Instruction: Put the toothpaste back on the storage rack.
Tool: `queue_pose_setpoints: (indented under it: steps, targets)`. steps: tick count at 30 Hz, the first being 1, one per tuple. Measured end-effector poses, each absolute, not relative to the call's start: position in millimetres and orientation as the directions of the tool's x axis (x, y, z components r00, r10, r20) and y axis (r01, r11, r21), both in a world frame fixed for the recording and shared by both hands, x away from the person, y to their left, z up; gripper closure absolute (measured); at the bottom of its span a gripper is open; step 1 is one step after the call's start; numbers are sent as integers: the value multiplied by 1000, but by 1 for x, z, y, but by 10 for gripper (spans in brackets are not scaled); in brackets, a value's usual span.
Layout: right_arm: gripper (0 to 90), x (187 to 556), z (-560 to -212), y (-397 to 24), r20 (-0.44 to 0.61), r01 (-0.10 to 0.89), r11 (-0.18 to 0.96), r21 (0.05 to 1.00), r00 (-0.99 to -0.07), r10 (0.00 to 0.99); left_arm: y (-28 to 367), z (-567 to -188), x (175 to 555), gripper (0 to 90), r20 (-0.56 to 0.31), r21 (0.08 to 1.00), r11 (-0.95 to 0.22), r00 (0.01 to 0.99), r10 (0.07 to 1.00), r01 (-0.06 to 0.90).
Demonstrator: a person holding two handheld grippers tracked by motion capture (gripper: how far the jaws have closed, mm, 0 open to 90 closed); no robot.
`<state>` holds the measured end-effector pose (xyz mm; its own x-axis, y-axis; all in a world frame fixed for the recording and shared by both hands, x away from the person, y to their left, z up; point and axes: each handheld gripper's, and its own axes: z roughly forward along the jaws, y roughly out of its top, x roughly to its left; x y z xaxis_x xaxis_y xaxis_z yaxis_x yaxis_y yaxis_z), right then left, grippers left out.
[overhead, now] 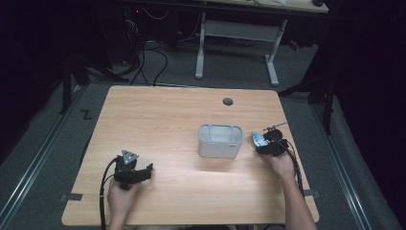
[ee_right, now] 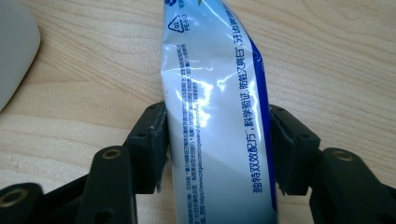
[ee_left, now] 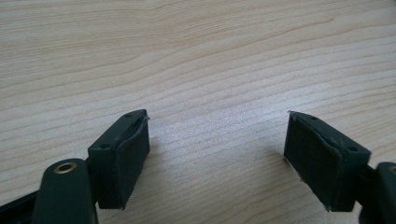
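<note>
A white and blue toothpaste tube (ee_right: 210, 84) lies on the wooden table (overhead: 167, 120), just right of a grey bin. My right gripper (ee_right: 217, 140) stands with one jaw at each long edge of the tube, and both pads touch its sides. In the high view the tube (overhead: 258, 139) pokes out ahead of the right gripper (overhead: 263, 145), close to the table's right edge. My left gripper (overhead: 147, 171) rests low over the front left of the table. Its jaws stand wide open in the left gripper view (ee_left: 217, 140), with bare wood between them.
An open-topped grey bin (overhead: 220, 140) stands near the table's middle, and its rounded corner (ee_right: 14, 51) lies to the left of the tube. A round cable hole (overhead: 228, 101) sits near the far edge. Desk legs and cables stand on the floor beyond.
</note>
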<state>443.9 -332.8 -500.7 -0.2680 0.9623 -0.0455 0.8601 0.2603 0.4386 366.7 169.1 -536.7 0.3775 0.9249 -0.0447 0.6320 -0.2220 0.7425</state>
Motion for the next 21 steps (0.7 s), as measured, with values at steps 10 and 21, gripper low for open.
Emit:
queue_pose_setpoints:
  steps: [10, 21]
  targets:
    - [583, 444, -496, -329, -55, 874, 296, 386, -298, 953, 167, -537, 366, 225, -21, 738, -241, 379, 925, 631]
    - [674, 443, -493, -330, -48, 878, 275, 392, -279, 959, 167, -537, 366, 226, -21, 739, -242, 380, 925, 629]
